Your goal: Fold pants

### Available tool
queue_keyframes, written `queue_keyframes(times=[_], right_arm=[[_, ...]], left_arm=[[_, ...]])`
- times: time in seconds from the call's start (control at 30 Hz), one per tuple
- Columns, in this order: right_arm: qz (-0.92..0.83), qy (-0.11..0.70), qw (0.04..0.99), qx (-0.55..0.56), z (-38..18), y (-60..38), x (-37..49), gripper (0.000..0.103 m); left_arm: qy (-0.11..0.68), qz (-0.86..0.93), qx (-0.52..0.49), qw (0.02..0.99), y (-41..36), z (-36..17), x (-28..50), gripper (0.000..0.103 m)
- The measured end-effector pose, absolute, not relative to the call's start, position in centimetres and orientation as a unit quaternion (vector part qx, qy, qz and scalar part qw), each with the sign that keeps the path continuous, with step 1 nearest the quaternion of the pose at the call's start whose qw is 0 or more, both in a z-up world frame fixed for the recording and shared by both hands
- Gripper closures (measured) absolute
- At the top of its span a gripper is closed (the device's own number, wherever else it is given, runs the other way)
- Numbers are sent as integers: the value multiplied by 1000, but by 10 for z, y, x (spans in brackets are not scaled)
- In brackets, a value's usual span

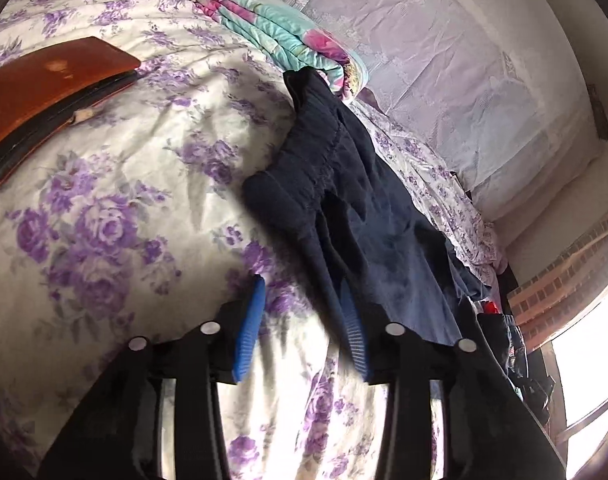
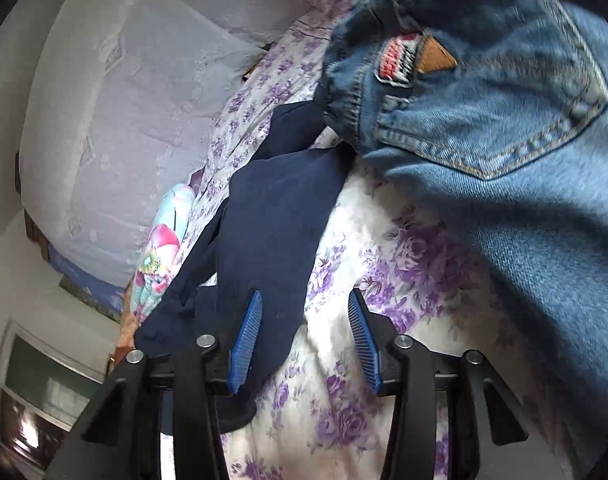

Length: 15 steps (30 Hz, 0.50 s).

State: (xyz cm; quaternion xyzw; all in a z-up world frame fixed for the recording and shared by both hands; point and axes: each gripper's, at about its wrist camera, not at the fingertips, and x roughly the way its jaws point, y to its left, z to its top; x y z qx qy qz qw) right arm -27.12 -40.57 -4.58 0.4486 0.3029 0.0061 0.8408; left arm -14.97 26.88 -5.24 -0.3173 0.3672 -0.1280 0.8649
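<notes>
Dark navy pants (image 1: 344, 208) lie on a purple-flowered bedspread (image 1: 103, 200), waistband towards the far end. My left gripper (image 1: 301, 292) is open, low over the bed at the near left edge of the pants; its right finger sits at the fabric's edge. In the right wrist view the navy pants (image 2: 271, 216) run from the middle down under my open right gripper (image 2: 304, 304); the left finger is over the cloth, the right one over bare bedspread (image 2: 384, 248).
Blue jeans (image 2: 504, 120) lie on the bed at the right of the right wrist view. A brown folder (image 1: 51, 88) and a folded teal-pink blanket (image 1: 279, 36) lie on the bed. A pale padded headboard (image 1: 464, 60) stands behind. A window (image 1: 592, 400) is at right.
</notes>
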Motion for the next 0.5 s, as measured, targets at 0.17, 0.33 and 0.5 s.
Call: queue_keyframes(times=[0.17, 0.33, 0.5], right_arm=[[39, 338, 862, 375, -39, -362, -233, 68], [65, 335, 859, 382, -38, -351, -215, 68], [62, 326, 839, 432, -47, -375, -230, 68]], left_arm=[[366, -122, -319, 866, 256, -46, -139, 35], [366, -110, -326, 865, 257, -46, -124, 30], [355, -103, -355, 859, 265, -48, -109, 33]])
